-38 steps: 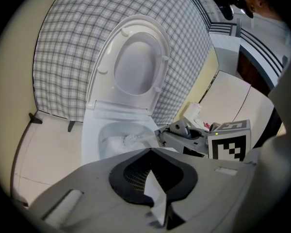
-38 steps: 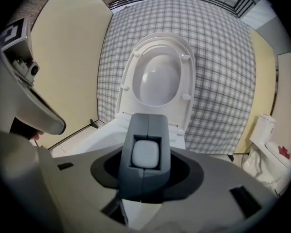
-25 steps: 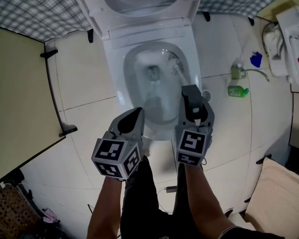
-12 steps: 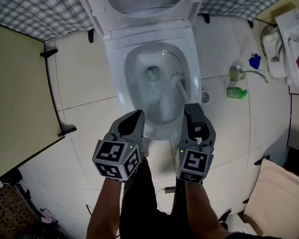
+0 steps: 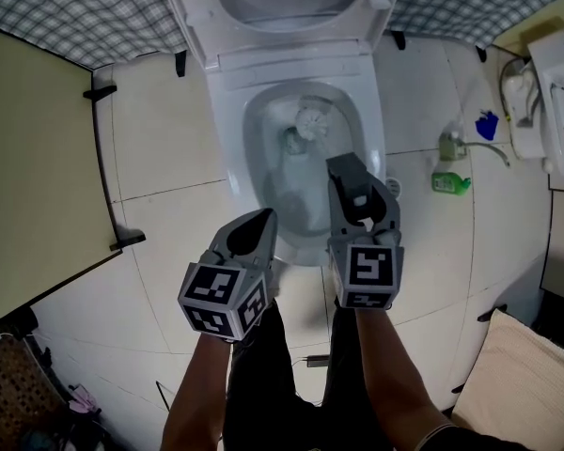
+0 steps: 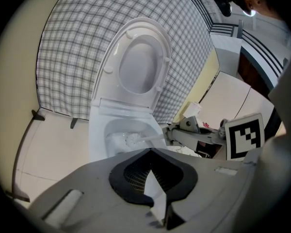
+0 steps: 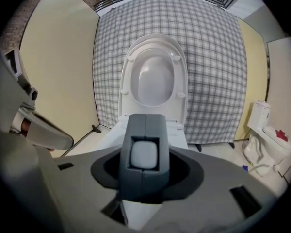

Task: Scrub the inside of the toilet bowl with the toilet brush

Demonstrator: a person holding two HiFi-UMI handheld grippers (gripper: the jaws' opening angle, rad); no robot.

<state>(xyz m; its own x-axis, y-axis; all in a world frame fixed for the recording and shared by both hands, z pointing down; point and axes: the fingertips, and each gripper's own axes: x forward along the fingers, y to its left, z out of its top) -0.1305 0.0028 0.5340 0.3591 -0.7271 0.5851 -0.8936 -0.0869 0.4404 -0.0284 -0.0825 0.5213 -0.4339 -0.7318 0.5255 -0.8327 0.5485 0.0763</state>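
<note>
The toilet brush (image 5: 312, 120) is pinched by the right tool (image 5: 350, 178), its head inside the toilet bowl (image 5: 261, 158) (lid (image 5: 195, 12) raised); the left tool (image 5: 256, 222) is pressed together, empty.

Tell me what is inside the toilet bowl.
The toilet brush head sits beside the drain opening. The right gripper hides the handle's end and the toilet bowl's near right side.

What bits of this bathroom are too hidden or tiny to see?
- Right gripper view: the brush head and the inside of the bowl are hidden behind the right tool, shut on the brush handle.
- Head view: most of that handle lies under the right tool.
- Head view: the label on the green bottle is too small.
- Left gripper view: the bowl's bottom is behind the left tool.
</note>
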